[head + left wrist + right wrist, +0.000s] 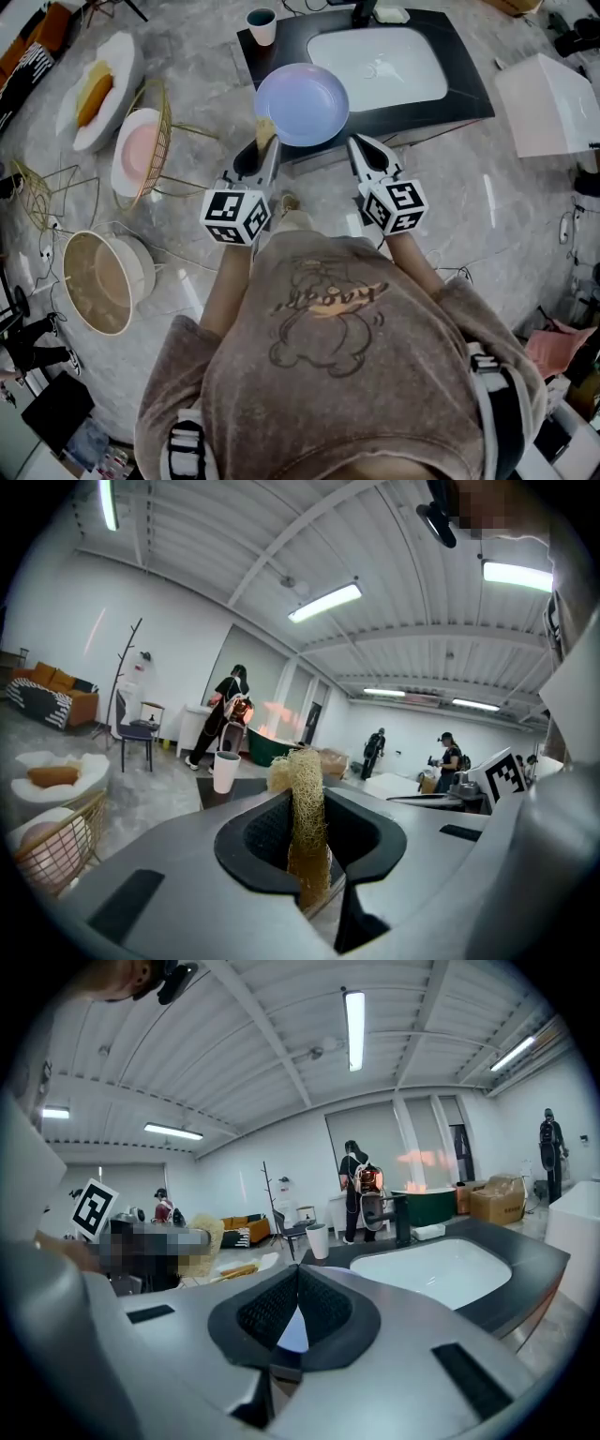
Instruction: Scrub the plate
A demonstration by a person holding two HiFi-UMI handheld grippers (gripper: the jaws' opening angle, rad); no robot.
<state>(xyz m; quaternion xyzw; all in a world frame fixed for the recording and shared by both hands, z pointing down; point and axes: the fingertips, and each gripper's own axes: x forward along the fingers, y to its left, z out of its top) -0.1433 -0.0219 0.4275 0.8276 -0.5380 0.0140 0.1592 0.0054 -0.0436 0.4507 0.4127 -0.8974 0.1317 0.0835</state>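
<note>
A round lavender plate (302,103) hangs in the air over the near edge of the dark counter. My right gripper (354,142) is shut on its lower right rim. In the right gripper view only a pale sliver of the plate (292,1327) shows between the closed jaws of that gripper (296,1305). My left gripper (265,142) is shut on a tan, fibrous loofah scrubber (265,129), which touches the plate's lower left edge. Seen from the left gripper view, the scrubber (305,817) stands upright, pinched in the left gripper (309,860).
Behind the plate lies a white sink basin (380,64) set in the dark counter (469,98), with a cup (262,26) at its far left corner. A gold wire rack (161,131) with a pink plate, a white dish with bread (98,89) and a beige bowl (98,281) stand left. A white box (548,103) is right.
</note>
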